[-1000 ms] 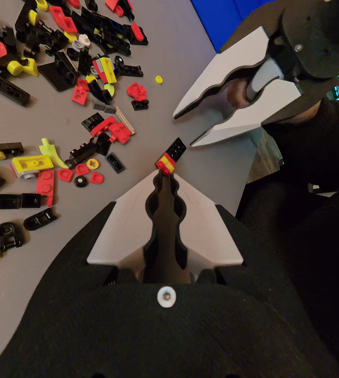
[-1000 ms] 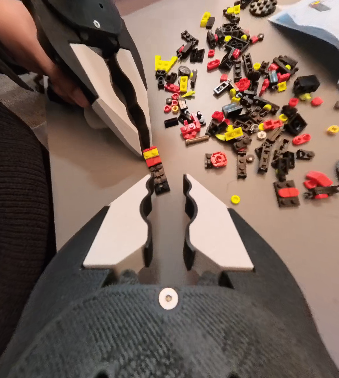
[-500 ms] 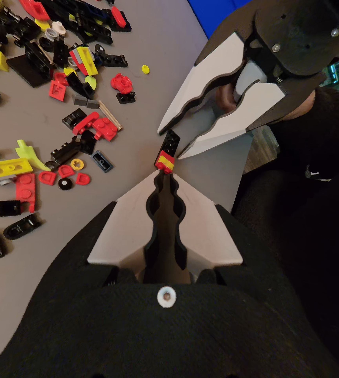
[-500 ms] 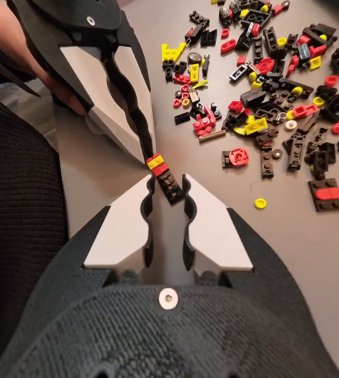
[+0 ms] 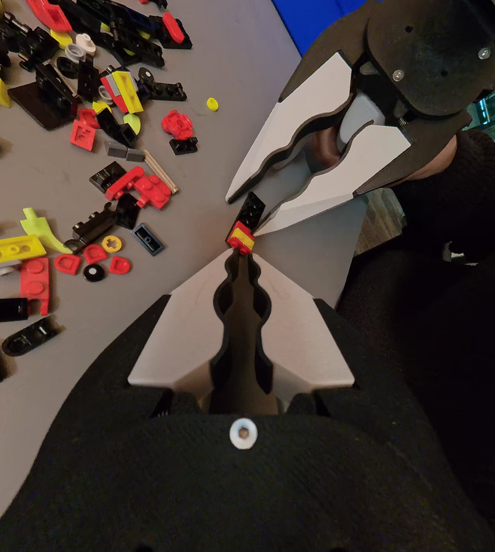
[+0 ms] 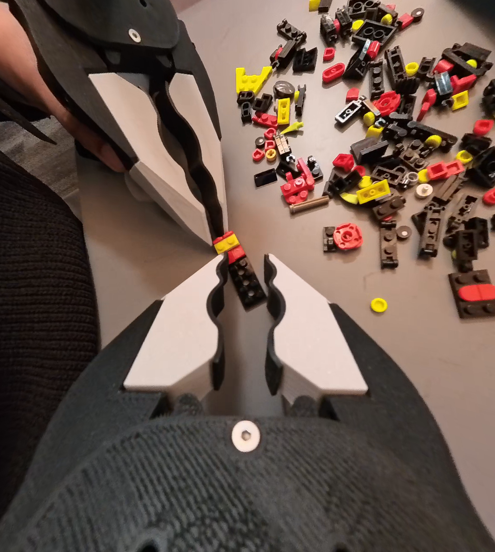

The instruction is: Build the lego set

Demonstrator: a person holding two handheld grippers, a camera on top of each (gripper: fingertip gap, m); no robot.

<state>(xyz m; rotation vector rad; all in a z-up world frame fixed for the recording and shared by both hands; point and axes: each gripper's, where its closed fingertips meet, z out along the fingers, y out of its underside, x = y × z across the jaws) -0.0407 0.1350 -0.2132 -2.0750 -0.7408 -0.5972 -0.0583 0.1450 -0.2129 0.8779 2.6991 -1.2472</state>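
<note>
A small lego assembly, a black studded plate (image 5: 252, 209) with a red and yellow stack (image 5: 240, 239) at one end, is held above the grey table (image 5: 210, 44). My left gripper (image 5: 240, 254) is shut on the red and yellow end. My right gripper (image 5: 244, 216) comes in from the upper right, open, with the black plate between its fingers. In the right wrist view the black plate (image 6: 246, 283) sits between the open fingers of my right gripper (image 6: 244, 258), close to its left finger. My left gripper (image 6: 219, 236) pinches the yellow and red end (image 6: 225, 242) there.
Many loose red, yellow and black lego pieces (image 5: 120, 89) are spread over the table, also in the right wrist view (image 6: 389, 134). A yellow round stud (image 6: 378, 305) lies near my right gripper. The table edge (image 5: 347, 268) and a person's dark clothing (image 6: 16, 268) are close by. Between my right fingertips and the yellow round stud (image 6: 378, 305) there is roughly 7 cm. Seen from the left wrist view (image 5: 214, 102) as well.
My right gripper has moved in toward my left gripper, so the black plate now lies between its open fingers. My left gripper has kept its hold on the assembly.
</note>
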